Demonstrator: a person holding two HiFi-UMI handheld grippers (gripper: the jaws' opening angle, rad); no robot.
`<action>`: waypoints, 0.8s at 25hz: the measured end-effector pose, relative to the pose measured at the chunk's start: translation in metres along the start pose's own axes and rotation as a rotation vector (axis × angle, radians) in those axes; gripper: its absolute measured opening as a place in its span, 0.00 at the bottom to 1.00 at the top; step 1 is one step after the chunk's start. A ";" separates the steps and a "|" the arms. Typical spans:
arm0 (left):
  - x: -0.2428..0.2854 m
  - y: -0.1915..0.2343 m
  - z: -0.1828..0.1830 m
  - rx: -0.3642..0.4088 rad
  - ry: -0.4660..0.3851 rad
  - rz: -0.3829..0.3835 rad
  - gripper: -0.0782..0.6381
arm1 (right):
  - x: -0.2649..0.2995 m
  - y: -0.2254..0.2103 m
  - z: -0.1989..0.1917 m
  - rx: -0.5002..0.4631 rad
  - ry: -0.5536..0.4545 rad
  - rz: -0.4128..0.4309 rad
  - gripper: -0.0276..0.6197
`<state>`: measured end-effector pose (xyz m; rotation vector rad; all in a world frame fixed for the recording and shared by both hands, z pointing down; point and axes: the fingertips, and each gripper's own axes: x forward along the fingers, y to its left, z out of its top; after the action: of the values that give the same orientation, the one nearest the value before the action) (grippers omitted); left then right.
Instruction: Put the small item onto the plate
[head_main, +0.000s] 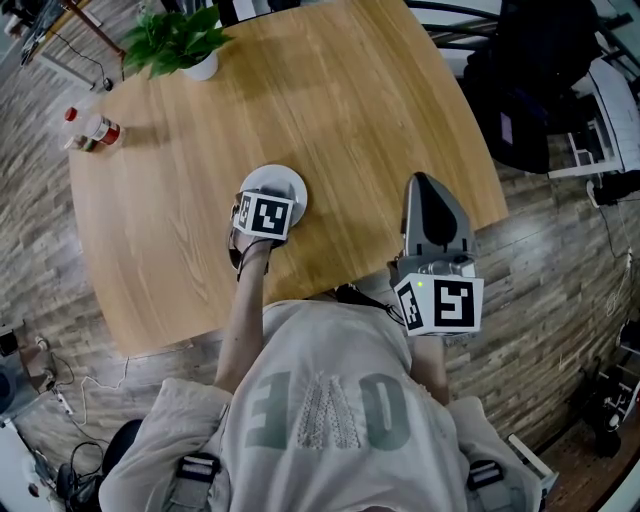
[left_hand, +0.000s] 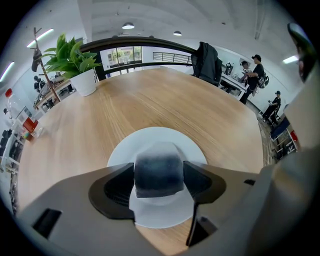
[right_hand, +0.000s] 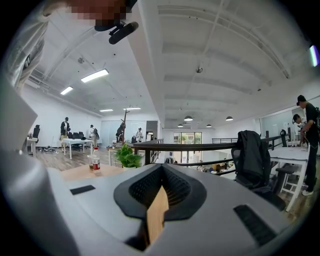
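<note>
The small item (left_hand: 158, 167) is a dark grey block, gripped from both sides by the pads of my left gripper (left_hand: 159, 182). It hangs just over the white plate (left_hand: 150, 140); I cannot tell whether it touches it. In the head view the left gripper (head_main: 264, 205) covers the near part of the plate (head_main: 292, 184), and the block is hidden under it. My right gripper (head_main: 424, 184) is held over the table's near right edge, to the right of the plate. Its jaws (right_hand: 161, 175) are shut with nothing between them.
The round wooden table (head_main: 350, 100) carries a potted plant (head_main: 180, 40) at its far left and a bottle (head_main: 95, 130) at its left edge. A black chair with a jacket (head_main: 535, 80) stands past the table's right side. People stand far off in the room.
</note>
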<state>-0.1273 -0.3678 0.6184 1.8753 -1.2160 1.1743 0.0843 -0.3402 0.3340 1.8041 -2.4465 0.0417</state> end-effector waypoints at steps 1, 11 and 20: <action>0.000 0.000 0.000 0.000 -0.003 0.004 0.54 | 0.000 0.000 0.001 0.000 -0.004 0.001 0.07; -0.028 0.009 0.022 -0.059 -0.198 0.092 0.61 | -0.001 0.007 0.013 -0.013 -0.042 0.052 0.07; -0.175 0.044 0.104 -0.120 -0.682 0.260 0.61 | 0.016 0.037 0.041 -0.035 -0.125 0.175 0.07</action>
<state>-0.1636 -0.4055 0.4171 2.1430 -1.8898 0.5535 0.0420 -0.3479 0.2966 1.6200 -2.6670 -0.1026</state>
